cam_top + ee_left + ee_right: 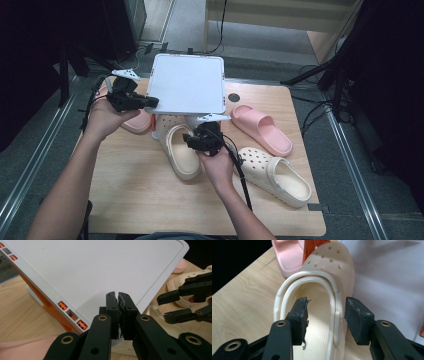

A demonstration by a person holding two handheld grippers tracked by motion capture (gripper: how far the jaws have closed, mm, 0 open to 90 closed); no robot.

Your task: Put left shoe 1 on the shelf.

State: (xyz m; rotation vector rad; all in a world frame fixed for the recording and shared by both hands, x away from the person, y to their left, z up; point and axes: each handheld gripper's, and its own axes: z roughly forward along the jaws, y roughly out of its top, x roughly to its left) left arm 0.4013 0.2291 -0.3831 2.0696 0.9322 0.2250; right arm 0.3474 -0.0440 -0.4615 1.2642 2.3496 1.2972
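A cream clog lies on the wooden table with its toe under a white rack. My right gripper stands open at the clog's heel end. In the right gripper view the clog has its right side wall between the open pads of my right gripper, and neither pad presses on it. My left gripper is shut with nothing in it, level with the rack's left edge. In the left gripper view the closed pads of my left gripper hover over the rack top, and the right gripper shows farther off.
A second cream clog lies at the front right. One pink slipper sits right of the rack, another pink slipper left of it under my left hand. The rack has orange side supports.
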